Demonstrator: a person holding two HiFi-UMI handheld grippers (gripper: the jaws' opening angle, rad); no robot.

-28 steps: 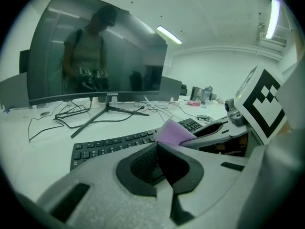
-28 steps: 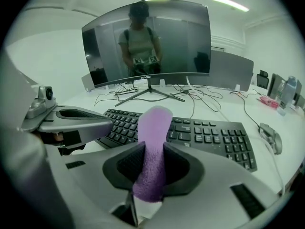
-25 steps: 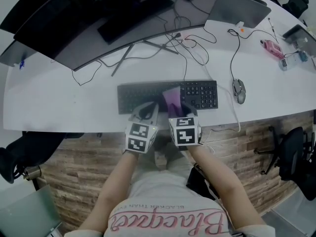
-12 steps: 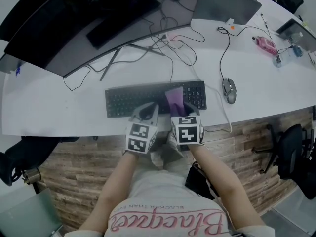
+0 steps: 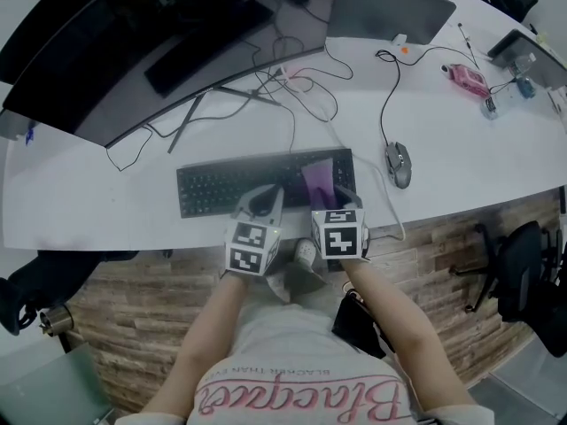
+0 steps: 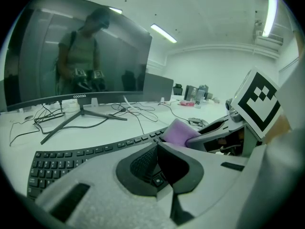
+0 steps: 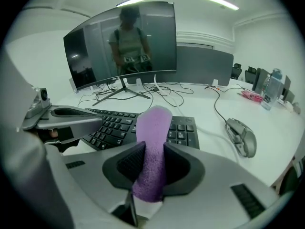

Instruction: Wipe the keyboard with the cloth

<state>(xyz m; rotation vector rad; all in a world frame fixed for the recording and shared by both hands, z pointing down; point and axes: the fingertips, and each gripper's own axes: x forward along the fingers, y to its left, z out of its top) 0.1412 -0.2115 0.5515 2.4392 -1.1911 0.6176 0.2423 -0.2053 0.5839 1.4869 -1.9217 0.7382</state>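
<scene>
- The right gripper (image 7: 153, 146) has its jaws clamped on the purple cloth (image 7: 153, 120), which sticks out forward between them.
- The cloth's free end lies over the right part of the keyboard (image 7: 112, 128).
- The left gripper (image 6: 156, 146), jaws pressed together on nothing, sits just left of the cloth, above the keyboard's near edge.
- A mouse (image 7: 240, 136) rests on the desk to the right of the keyboard.

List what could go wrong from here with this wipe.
1. The right gripper pinches only a narrow fold of the cloth; dragging over keys may pull it loose.
2. The left gripper is shut and empty, so the keyboard looks unheld and might slide.
3. The mouse lies close to the keyboard's right end; a wide stroke could knock it.
</scene>
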